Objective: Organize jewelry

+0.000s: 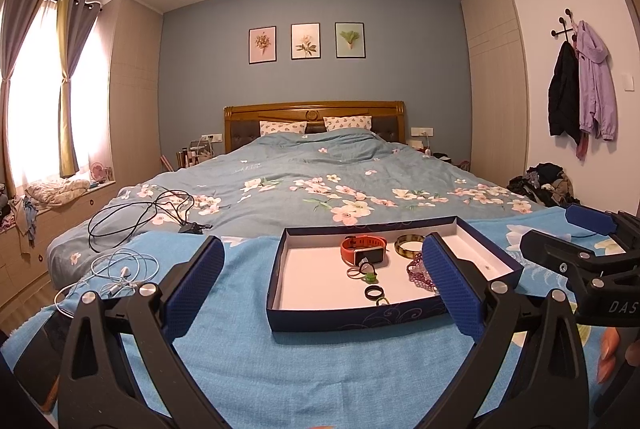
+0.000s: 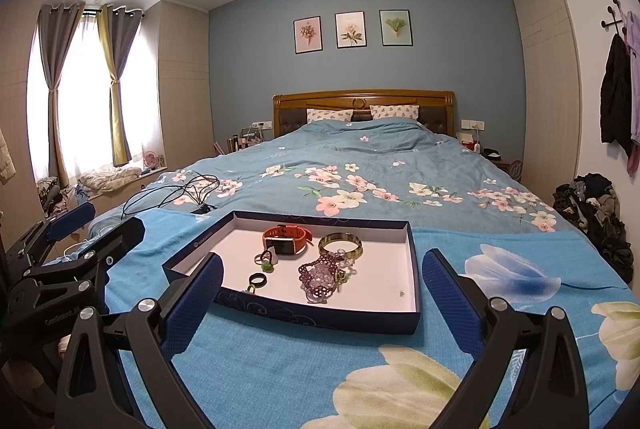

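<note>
A shallow dark-blue box tray with a white floor lies on a blue floral blanket on the bed. In it are an orange smartwatch, a gold-green bangle, purple bead bracelets, a black ring and small green rings. My left gripper is open and empty, just in front of the tray. My right gripper is open and empty, in front of the tray's near edge.
Black cables and a white earphone cord lie on the bed to the left of the tray. A phone lies at the blanket's left edge. The bed stretches back to a wooden headboard. Clothes are piled on the floor at right.
</note>
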`<state>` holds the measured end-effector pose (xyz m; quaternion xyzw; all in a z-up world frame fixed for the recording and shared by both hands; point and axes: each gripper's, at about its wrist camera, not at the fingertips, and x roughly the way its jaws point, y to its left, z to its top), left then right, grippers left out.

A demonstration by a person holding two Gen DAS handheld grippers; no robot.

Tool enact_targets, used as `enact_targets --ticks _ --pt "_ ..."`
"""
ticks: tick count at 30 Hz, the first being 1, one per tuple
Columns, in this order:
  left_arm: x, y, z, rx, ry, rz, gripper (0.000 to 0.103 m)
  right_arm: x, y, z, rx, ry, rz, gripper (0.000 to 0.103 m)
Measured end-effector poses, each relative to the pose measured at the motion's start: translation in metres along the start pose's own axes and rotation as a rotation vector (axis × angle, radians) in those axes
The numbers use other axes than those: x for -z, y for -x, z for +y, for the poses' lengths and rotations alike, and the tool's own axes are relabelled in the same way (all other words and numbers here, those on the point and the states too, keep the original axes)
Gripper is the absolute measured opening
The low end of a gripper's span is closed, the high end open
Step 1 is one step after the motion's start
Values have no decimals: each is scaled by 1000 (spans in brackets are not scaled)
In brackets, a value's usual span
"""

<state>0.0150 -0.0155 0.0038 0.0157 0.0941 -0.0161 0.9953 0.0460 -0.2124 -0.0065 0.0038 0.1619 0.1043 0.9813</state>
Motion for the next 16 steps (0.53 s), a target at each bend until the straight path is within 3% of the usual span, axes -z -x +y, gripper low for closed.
enact_targets --ticks 16 --pt "1 -7 2 25 17 37 97 2 -2 -2 -18 16 37 96"
